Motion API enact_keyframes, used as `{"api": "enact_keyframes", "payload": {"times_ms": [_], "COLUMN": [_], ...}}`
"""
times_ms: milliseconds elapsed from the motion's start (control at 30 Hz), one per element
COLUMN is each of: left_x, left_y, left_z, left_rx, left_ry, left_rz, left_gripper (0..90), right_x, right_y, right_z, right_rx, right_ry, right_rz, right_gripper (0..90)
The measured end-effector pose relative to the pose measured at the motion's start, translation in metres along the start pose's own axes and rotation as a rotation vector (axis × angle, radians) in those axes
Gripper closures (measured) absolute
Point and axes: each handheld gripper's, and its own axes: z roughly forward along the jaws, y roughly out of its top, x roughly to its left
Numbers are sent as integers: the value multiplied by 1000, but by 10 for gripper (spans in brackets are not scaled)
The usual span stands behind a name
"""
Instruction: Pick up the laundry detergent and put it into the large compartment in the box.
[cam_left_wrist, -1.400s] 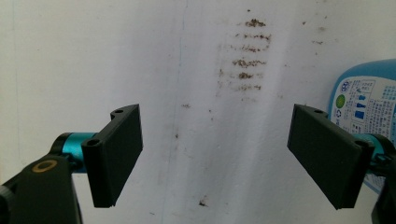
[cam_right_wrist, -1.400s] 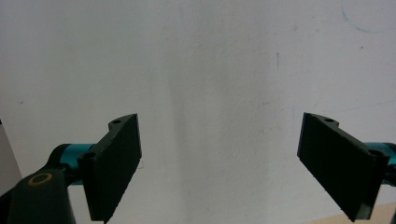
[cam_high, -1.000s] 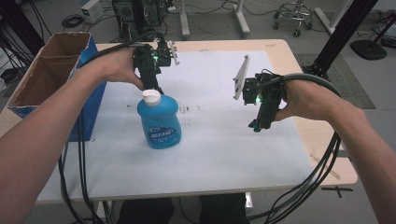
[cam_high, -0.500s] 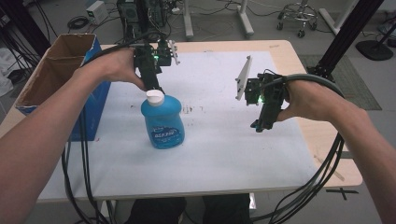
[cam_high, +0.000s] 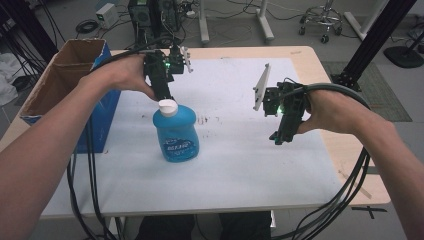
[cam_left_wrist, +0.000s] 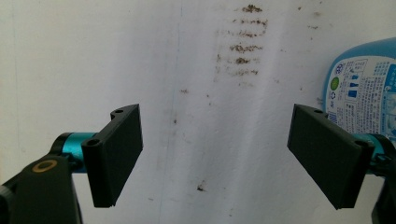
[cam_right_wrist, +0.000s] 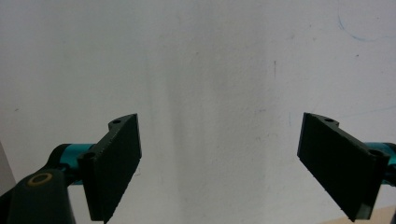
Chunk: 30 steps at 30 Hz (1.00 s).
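Note:
A blue bottle with a white cap stands upright left of the table's middle. My left gripper hangs just behind and above the cap, pointing down. In the left gripper view it is open over the stained white mat, and the bottle's back label lies beside its right jaw, outside the gap. My right gripper hovers over the right part of the mat, well clear of the bottle. In the right gripper view it is open with bare mat between its jaws.
An open cardboard box with blue sides stands at the table's left edge. The white mat covers most of the wooden table. Dark stains mark the mat right of the bottle. Cables trail from both grippers over the table's front edge.
Hardly anything: both grippers hold about the same places, and the bottle stays upright under the left gripper.

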Motion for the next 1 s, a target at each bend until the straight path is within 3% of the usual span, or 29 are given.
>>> {"api": "enact_keyframes", "payload": {"times_ms": [167,467,733,1000], "left_x": [0,-8,-20,-31], "left_y": [-7,-24,-43,-55], "left_z": [-6,-27,-39,-56], "left_rx": [-15,-31,-7,-52], "left_ry": [-10,34,38,28], "left_rz": [-6,-10,-8,-14], "left_gripper": [182,182,182,182], "right_x": [4,4,-1,-1], "right_y": [0,1,1,0], "right_z": [-3,-1,2,3], "right_rx": [7,5,11,18], "right_ry": [-3,-3,-1,2], "right_rz": [-5,-2,10,11], "right_gripper": [129,129,129,129]}}
